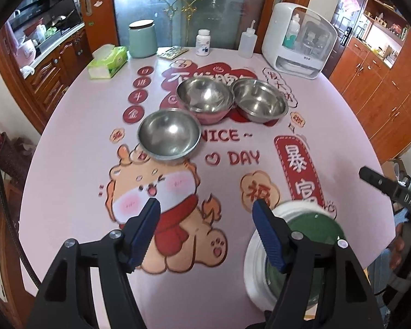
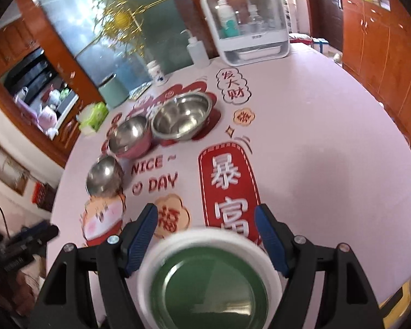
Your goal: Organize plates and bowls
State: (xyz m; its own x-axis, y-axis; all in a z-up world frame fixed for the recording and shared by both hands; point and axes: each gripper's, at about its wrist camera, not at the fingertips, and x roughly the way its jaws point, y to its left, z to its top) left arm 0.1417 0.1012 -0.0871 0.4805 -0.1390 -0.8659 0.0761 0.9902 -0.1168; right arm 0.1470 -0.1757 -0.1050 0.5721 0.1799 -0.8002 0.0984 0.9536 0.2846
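Three steel bowls stand mid-table: a small plain one (image 1: 169,135) (image 2: 104,176), a pink-sided one (image 1: 204,100) (image 2: 130,136) and a wide one (image 1: 260,100) (image 2: 181,117). A green plate on a white plate (image 1: 309,235) (image 2: 209,282) lies at the near right edge. My left gripper (image 1: 207,211) is open and empty above the cartoon print, left of the plates. My right gripper (image 2: 207,216) is open, its fingers either side of the plates' far rim, above them. The right gripper's body (image 1: 391,189) shows at the left view's right edge.
The pink printed tablecloth (image 1: 68,164) covers a round table. At the back stand a tissue pack (image 1: 109,61), a mint canister (image 1: 142,38), a pill bottle (image 1: 203,42), a squeeze bottle (image 1: 248,41) and a white appliance (image 1: 298,41). Wooden cabinets (image 1: 383,82) stand at the right.
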